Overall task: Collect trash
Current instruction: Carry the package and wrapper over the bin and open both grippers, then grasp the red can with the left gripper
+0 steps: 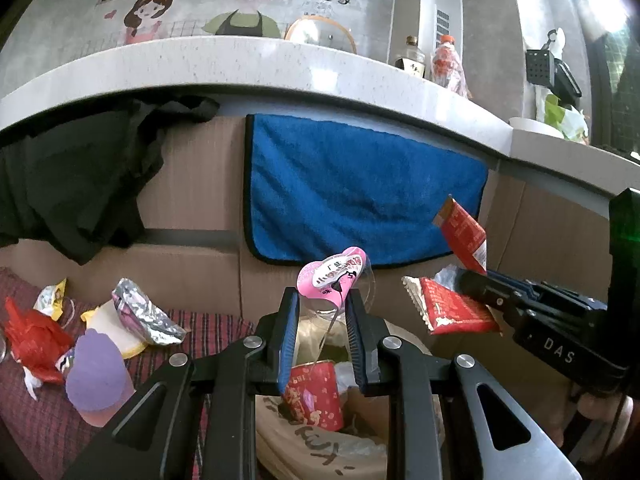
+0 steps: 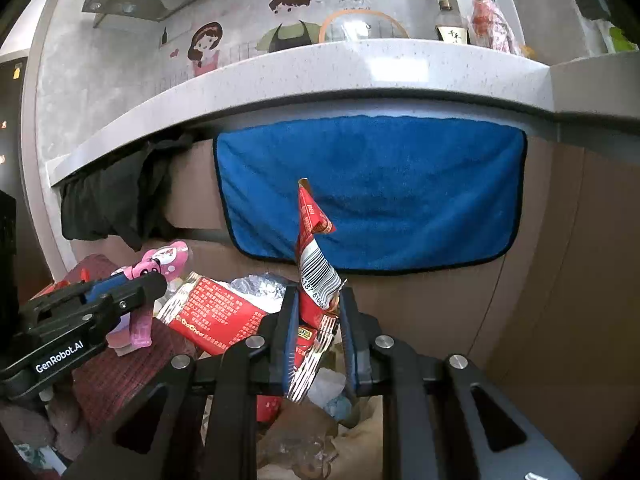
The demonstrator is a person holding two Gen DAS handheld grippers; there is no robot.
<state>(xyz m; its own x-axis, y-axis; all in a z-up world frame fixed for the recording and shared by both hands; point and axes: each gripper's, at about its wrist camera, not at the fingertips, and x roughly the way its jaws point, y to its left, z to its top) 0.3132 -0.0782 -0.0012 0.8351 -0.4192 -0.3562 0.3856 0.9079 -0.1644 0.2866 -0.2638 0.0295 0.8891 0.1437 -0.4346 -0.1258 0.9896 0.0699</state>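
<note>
My left gripper (image 1: 322,300) is shut on a clear plastic cup with a pink foil lid (image 1: 332,278), held above a paper trash bag (image 1: 304,436) that holds a red cup (image 1: 316,396) and other rubbish. My right gripper (image 2: 318,300) is shut on a red snack wrapper with a barcode (image 2: 316,264), held upright over the same bag (image 2: 304,432). In the left wrist view the right gripper (image 1: 476,284) and its wrapper (image 1: 464,236) are at the right. In the right wrist view the left gripper (image 2: 156,276) with the pink lid (image 2: 164,260) is at the left.
A larger red wrapper (image 1: 452,306) lies on the bag's far rim. On the red striped cloth (image 1: 160,344) at the left lie a foil packet (image 1: 144,312), a purple-lidded cup (image 1: 96,376), a red plastic scrap (image 1: 32,340) and a yellow wrapper (image 1: 52,292). A blue towel (image 1: 360,192) hangs under the counter edge (image 1: 240,68).
</note>
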